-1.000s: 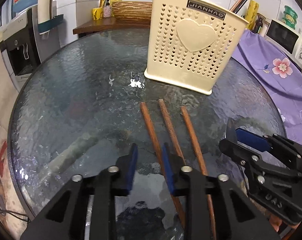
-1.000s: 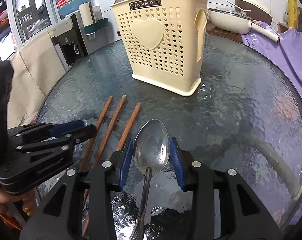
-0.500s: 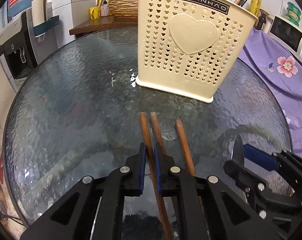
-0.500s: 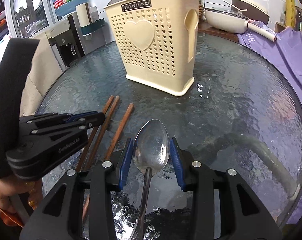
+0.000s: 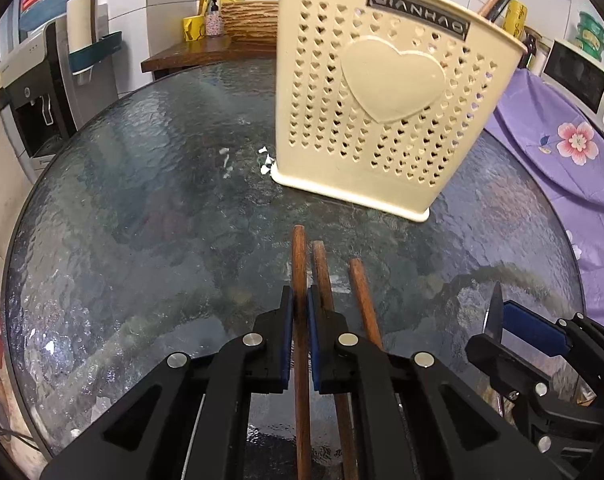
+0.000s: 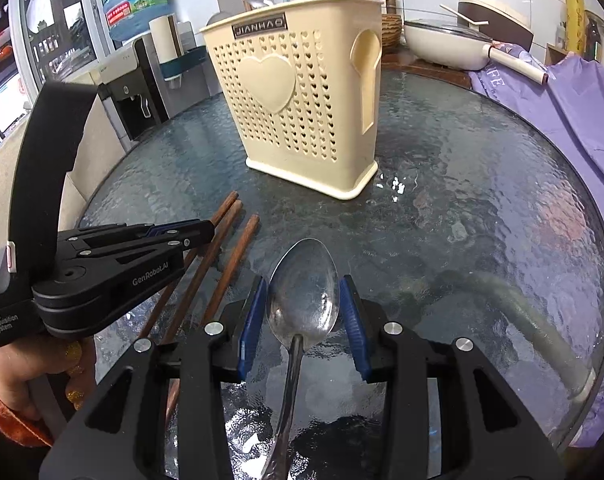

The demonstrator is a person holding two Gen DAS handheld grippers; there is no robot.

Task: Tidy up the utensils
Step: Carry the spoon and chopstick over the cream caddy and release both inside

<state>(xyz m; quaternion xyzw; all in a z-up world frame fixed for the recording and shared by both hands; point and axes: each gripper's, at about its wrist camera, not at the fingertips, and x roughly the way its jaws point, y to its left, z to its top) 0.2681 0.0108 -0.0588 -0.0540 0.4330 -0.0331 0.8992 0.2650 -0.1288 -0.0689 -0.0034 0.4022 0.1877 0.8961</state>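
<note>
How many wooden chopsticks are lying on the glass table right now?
3, side by side in front of the cream holder: left chopstick between the left gripper's jaws, middle chopstick, right chopstick. More may stand in the holder.

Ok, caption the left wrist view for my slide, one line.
Left tongs clamped on the leftmost of three wooden chopsticks on a glass table, facing the cream utensil holder.
</note>
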